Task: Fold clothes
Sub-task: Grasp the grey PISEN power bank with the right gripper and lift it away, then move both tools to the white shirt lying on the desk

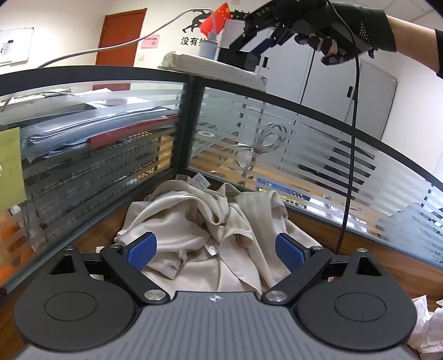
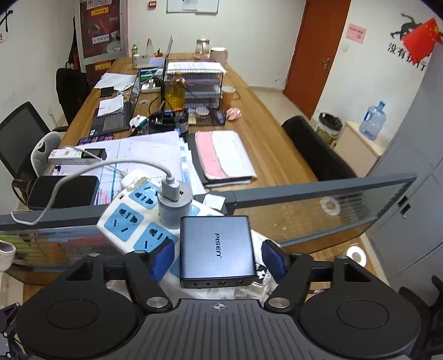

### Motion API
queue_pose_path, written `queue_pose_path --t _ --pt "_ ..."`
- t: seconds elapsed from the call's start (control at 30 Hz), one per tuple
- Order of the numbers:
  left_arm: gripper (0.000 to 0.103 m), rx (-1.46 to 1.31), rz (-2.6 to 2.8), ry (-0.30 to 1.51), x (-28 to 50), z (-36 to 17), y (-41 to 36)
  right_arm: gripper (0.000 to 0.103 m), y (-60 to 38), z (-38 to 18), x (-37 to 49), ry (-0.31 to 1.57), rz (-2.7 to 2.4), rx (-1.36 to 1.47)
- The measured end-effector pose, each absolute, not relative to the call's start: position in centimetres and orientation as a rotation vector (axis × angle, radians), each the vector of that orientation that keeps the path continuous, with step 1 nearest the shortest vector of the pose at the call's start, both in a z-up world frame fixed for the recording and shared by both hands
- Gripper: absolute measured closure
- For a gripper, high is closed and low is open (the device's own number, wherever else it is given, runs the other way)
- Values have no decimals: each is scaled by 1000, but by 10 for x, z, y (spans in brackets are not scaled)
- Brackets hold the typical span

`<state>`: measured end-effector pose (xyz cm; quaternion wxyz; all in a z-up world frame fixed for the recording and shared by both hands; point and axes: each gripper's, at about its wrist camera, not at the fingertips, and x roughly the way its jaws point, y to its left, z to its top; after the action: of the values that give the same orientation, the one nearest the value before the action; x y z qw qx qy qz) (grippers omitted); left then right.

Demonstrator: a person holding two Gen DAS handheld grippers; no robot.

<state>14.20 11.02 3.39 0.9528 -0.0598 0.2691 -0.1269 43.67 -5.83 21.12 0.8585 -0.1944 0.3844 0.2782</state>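
Observation:
A crumpled beige garment [image 1: 193,221] lies on the wooden desk [image 1: 387,265] in the corner formed by two glass partitions. My left gripper [image 1: 216,250] hovers just in front of and above it, open, with its blue pads [image 1: 141,250] wide apart and nothing between them. My right gripper [image 2: 218,260] is up on top of the partition, held by a gloved hand [image 1: 346,25]. Its blue pads [image 2: 163,260] stand on either side of a dark charger box [image 2: 217,246] with small gaps showing, so it is open around the box.
The charger box rests on a white and blue power strip [image 2: 124,221] with a grey adapter [image 2: 174,205] and white cable plugged in. A black cable [image 1: 351,138] hangs down over the right partition [image 1: 304,144]. Crumpled white material [image 1: 426,326] lies at the desk's right.

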Motion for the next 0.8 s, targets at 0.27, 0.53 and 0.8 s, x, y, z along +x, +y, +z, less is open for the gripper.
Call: queue_pose_path --t 0.27,0.53,0.8 --pt "7 -95 -314 533 127 51 97 25 -84 241 382 778 568 -385" --pt "7 -47 -393 523 96 63 71 25 -130 231 273 810 536 -360" --pt "7 10 -485 558 51 57 32 24 -189 204 154 814 442 -288"
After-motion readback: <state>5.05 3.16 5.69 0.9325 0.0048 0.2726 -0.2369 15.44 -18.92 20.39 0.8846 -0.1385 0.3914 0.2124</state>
